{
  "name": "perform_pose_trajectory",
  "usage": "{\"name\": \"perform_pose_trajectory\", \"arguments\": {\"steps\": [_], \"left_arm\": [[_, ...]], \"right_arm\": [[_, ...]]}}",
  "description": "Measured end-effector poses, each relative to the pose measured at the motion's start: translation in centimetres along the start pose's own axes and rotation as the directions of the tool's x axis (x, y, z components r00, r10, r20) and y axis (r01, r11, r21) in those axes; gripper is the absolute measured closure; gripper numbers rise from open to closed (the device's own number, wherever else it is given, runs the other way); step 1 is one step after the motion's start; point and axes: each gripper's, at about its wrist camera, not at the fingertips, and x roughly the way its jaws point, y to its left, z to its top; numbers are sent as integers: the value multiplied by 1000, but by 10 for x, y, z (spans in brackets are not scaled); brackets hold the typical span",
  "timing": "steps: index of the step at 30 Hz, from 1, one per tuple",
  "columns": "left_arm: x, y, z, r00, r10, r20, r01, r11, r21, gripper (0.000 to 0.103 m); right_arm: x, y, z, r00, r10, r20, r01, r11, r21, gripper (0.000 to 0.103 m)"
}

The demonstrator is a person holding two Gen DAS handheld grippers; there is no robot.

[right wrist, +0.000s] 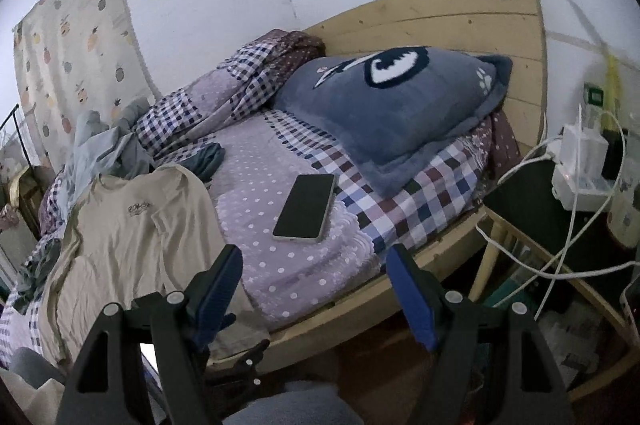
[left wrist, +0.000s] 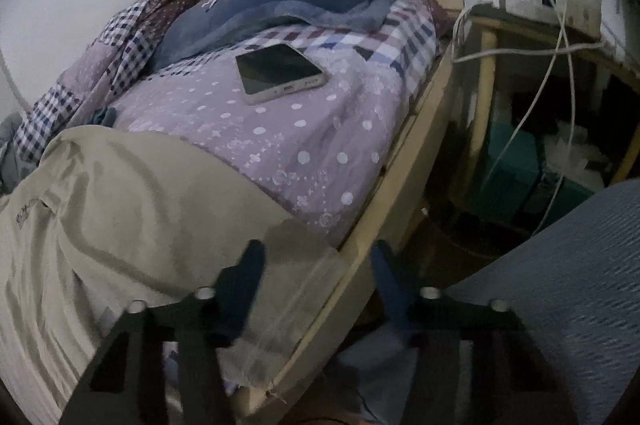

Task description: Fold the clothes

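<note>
The beige T-shirt point(right wrist: 132, 225) lies spread chest-up on the near left of the bed point(right wrist: 360, 289), presumably laid flat for folding; the left gripper point(left wrist: 316, 265) and right gripper point(right wrist: 314, 269) hover at its near hem, jaws released, grasping nothing; a phone point(right wrist: 306, 211) rests clear to the right.

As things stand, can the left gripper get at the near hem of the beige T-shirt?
Probably yes. The left gripper is open at the bed's wooden side rail, and the beige T-shirt lies flat just in front of its left finger with nothing on top. The phone sits farther up the bed.
</note>
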Motion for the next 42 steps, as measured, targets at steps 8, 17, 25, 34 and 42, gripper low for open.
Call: {"name": "perform_pose_trajectory", "arguments": {"steps": [8,17,25,34,42], "left_arm": [[17,-5,0,999,35,-17,-35,999,15,56],[30,16,3,997,62,-47,-64,996,-57,102],[-24,39,12,985,-159,64,168,968,-185,103],[-101,99,18,945,-246,217,306,899,-312,103],[-158,203,5,904,-201,376,382,776,-502,103]], "right_arm": [[5,-16,-7,1000,15,-12,-14,999,40,25],[7,-20,-11,1000,23,-20,-22,998,57,25],[7,-18,-13,999,31,-24,-29,998,57,25],[25,4,-13,989,125,-84,-125,992,0,25],[42,78,-18,955,255,-151,-278,948,-154,25]]}}
